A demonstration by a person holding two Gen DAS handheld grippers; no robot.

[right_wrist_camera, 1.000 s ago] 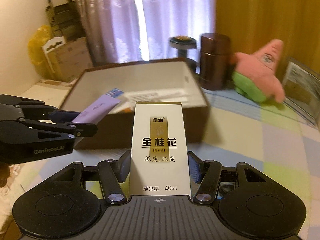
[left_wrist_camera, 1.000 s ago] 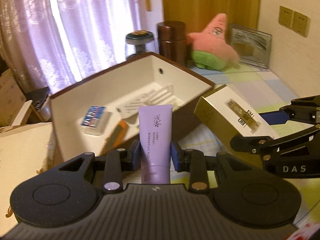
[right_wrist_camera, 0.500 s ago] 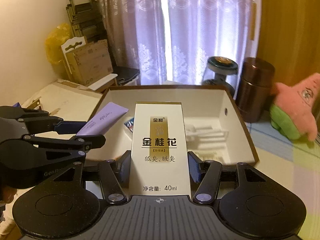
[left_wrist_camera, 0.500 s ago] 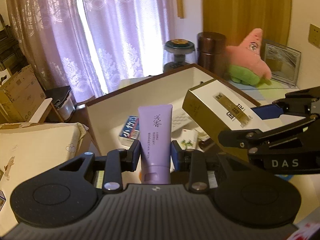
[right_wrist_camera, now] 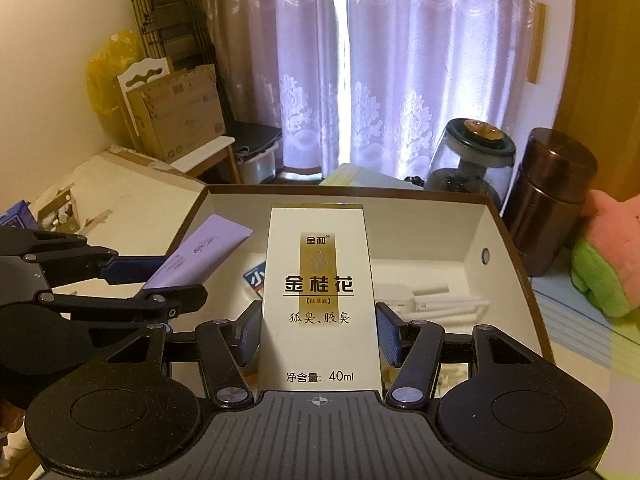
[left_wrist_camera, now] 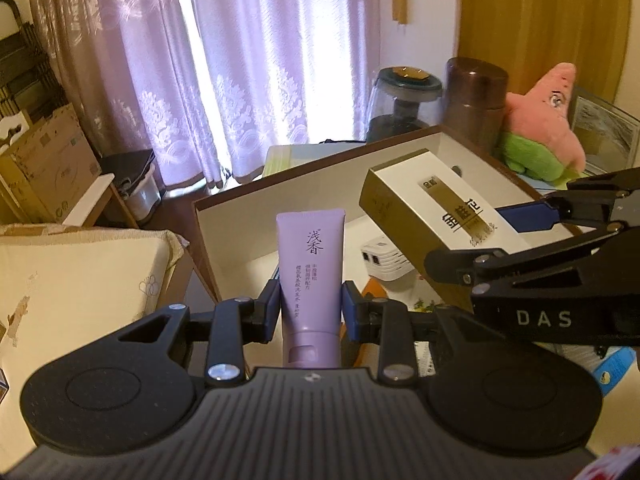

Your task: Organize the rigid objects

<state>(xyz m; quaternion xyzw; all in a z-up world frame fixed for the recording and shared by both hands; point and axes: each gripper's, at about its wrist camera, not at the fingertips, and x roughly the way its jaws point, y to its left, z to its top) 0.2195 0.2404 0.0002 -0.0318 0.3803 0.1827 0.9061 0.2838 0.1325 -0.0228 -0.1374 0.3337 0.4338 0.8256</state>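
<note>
While both tools are carried in over the open box, the left gripper (left_wrist_camera: pixel 311 307) is seen clamped on a lilac tube (left_wrist_camera: pixel 311 276), cap end toward the camera, and the right gripper (right_wrist_camera: pixel 319 334) is clamped on a white-and-gold carton (right_wrist_camera: pixel 319 300) printed with Chinese characters. Compared with a second ago, the grips are unchanged, but the views have shifted: the box, then seen from its outer front wall, is now looked into from above, and both held items are shown over its interior rather than short of its rim. The pink star plush (left_wrist_camera: pixel 544 128), then near the middle of both views, has been pushed toward the right edge, and more of the lace curtain (right_wrist_camera: pixel 384 72) is taken in.

Inside the brown-rimmed box (right_wrist_camera: pixel 516 248), with its white lining, a blue-and-white pack (right_wrist_camera: pixel 254 278) is seen beside the carton, a white plug adapter (left_wrist_camera: pixel 385 266) lies on the floor, and a row of white sticks (right_wrist_camera: pixel 448 304) is laid beside it. A small item with a leaf print is partly hidden behind the gripper linkage in the left view.

Behind the box, a glass jar with a dark lid (right_wrist_camera: pixel 468 160) and a brown metal canister (right_wrist_camera: pixel 554 200) are stood side by side. Cardboard cartons (right_wrist_camera: pixel 180 116) are stacked at the far left.
</note>
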